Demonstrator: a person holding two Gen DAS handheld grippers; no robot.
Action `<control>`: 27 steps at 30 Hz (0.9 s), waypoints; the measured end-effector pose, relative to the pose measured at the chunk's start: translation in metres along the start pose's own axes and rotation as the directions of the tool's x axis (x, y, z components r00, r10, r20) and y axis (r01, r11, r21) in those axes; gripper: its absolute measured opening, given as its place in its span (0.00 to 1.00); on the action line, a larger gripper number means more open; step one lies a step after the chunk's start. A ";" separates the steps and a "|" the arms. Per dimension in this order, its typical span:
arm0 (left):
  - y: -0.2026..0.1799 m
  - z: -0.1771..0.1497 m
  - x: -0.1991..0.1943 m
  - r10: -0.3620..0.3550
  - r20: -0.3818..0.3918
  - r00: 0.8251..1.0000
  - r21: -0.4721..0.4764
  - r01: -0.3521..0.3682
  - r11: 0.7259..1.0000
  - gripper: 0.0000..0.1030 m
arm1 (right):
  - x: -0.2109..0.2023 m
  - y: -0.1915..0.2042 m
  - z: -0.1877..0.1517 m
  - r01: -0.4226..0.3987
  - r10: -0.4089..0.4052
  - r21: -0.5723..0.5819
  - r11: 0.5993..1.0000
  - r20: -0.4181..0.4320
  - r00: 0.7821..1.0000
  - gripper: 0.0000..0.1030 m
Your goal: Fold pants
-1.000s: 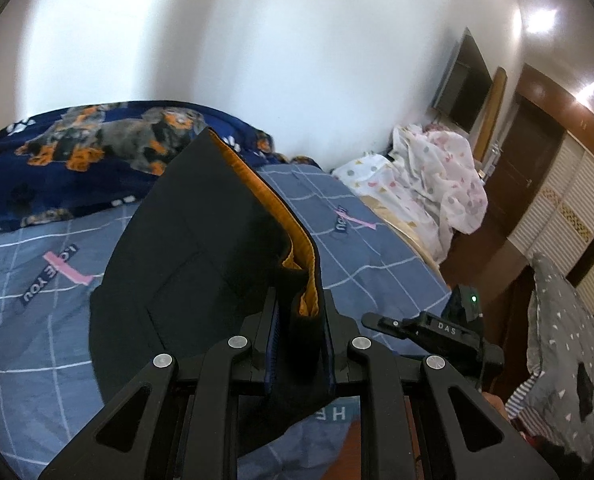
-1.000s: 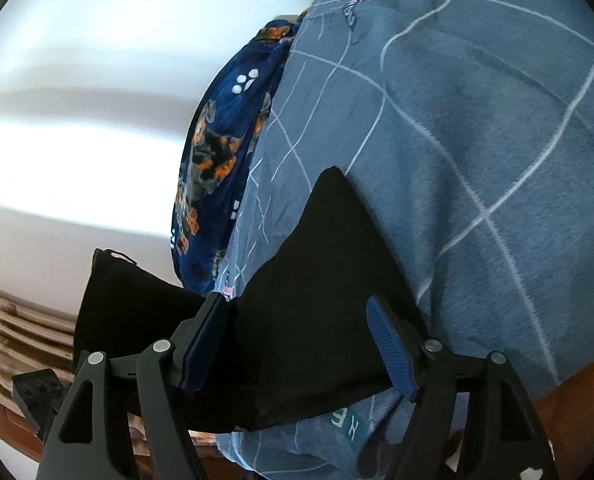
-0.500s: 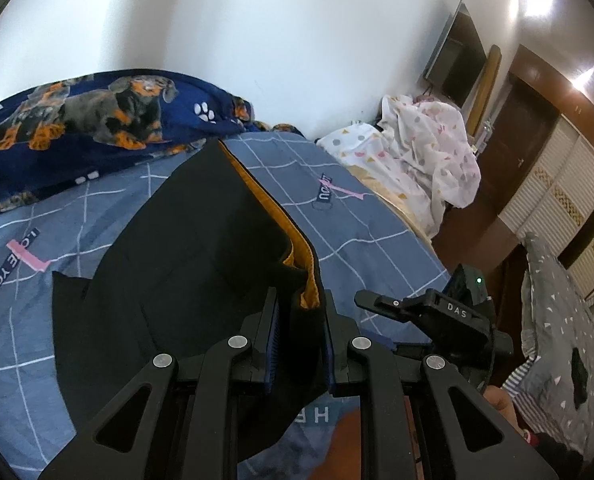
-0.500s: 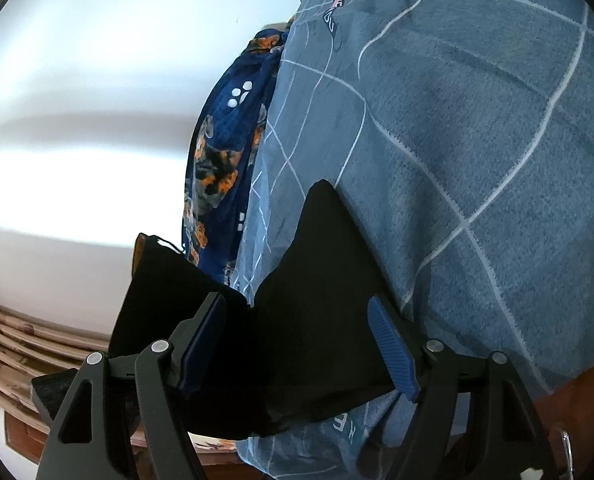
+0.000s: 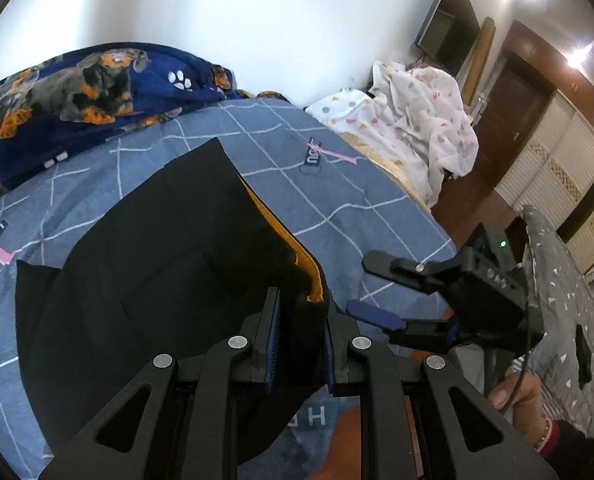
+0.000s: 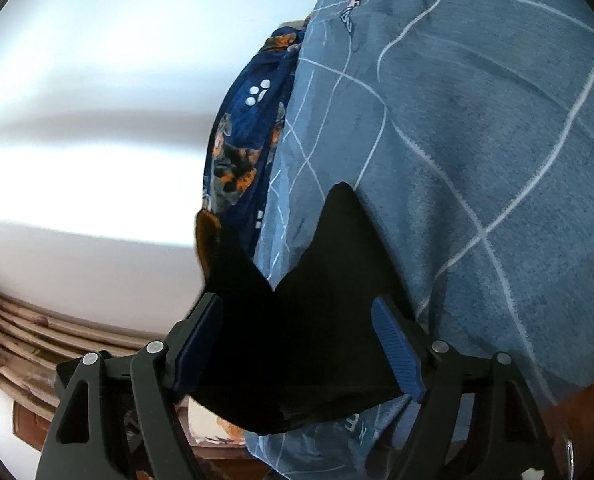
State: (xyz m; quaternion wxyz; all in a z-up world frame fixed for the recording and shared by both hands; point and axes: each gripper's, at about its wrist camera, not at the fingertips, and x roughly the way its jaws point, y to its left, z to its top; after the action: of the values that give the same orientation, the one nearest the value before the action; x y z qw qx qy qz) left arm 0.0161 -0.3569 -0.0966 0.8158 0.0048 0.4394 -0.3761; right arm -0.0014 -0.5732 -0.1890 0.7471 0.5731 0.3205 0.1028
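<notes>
The black pants with an orange inner waistband lie partly on the blue checked bed. My left gripper is shut on the waistband end and holds it raised above the bed. My right gripper shows at the right of the left wrist view, open and empty, close beside the left one. In the right wrist view my right gripper has its jaws wide apart, with the black pants beyond them, not clamped.
A dark blue dog-print blanket lies at the bed's far side by the white wall. White patterned bedding is heaped at the far right. A grey patterned cloth and the bed's edge are at the right.
My left gripper has carried the waistband forward and lower over the bed, so more fabric lies flat. My right gripper stays open and has come closer to the left one.
</notes>
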 end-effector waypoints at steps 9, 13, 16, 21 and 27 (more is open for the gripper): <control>-0.001 -0.007 0.019 -0.011 -0.041 0.999 0.003 0.011 1.000 0.18 | 0.001 0.000 0.001 -0.010 0.010 -0.002 1.000 -0.004 1.000 0.75; -0.001 -0.009 0.022 -0.014 -0.050 0.999 0.004 0.014 1.000 0.18 | 0.002 0.000 0.001 -0.023 0.023 0.002 1.000 -0.010 1.000 0.75; -0.001 -0.009 0.024 -0.015 -0.054 0.998 0.003 0.015 1.000 0.18 | 0.006 0.001 0.000 -0.044 0.044 0.008 0.999 -0.023 0.999 0.75; -0.001 -0.012 0.024 -0.013 -0.059 0.998 0.005 0.013 1.000 0.18 | 0.018 0.008 0.004 -0.060 0.061 0.011 0.998 -0.057 0.997 0.75; -0.003 -0.013 0.025 -0.005 -0.066 0.998 0.010 0.006 1.000 0.18 | 0.044 0.024 0.014 -0.083 0.079 -0.016 0.996 -0.157 0.984 0.75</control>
State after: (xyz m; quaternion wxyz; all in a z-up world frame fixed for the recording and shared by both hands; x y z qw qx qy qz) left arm 0.0128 -0.3702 -0.1218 0.7997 0.0201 0.4644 -0.3801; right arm 0.0460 -0.5539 -0.1809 0.7213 0.5676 0.3533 0.1811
